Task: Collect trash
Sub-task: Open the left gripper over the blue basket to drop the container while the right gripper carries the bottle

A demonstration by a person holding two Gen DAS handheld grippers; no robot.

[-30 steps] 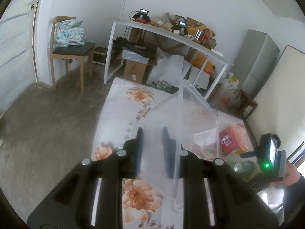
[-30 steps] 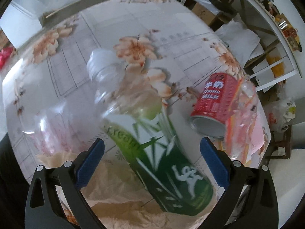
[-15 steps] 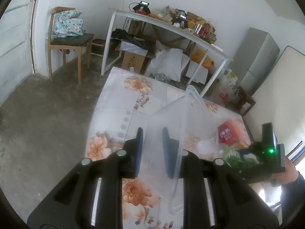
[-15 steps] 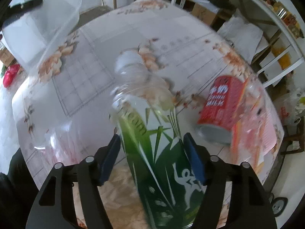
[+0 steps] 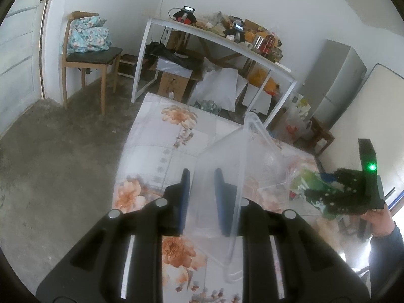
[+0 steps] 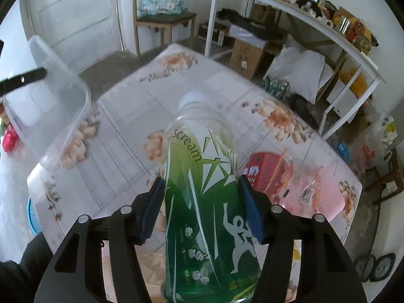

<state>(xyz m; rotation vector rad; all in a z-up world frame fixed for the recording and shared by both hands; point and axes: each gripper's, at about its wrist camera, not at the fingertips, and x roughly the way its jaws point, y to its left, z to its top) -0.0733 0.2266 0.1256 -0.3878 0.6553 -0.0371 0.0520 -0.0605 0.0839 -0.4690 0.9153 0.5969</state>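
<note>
A clear plastic container (image 5: 242,166) hangs tilted above the floral table (image 5: 156,151), and my left gripper (image 5: 202,197) is shut on its wall. The right wrist view shows that container (image 6: 50,96) at the left. My right gripper (image 6: 200,202) has its jaws closing on a green-labelled plastic bottle (image 6: 202,176). Both pads touch the bottle's sides and it is raised off the table, cap pointing away. In the left wrist view the bottle (image 5: 308,181) and right gripper (image 5: 335,194) sit right of the container. A red milk can (image 6: 262,169) and a pink clear wrapper (image 6: 315,189) lie on the table.
Beyond the table stand a wooden chair (image 5: 85,58) with a folded cloth, and a white desk (image 5: 217,40) piled with clutter above boxes and a white bag (image 5: 217,88). A grey fridge (image 5: 338,83) is at the right. A blue basin (image 6: 31,217) is on the floor.
My right gripper closed from wide open onto the green bottle and lifted it off the table, tipping upward. The left gripper kept hold of the clear container and barely moved.
</note>
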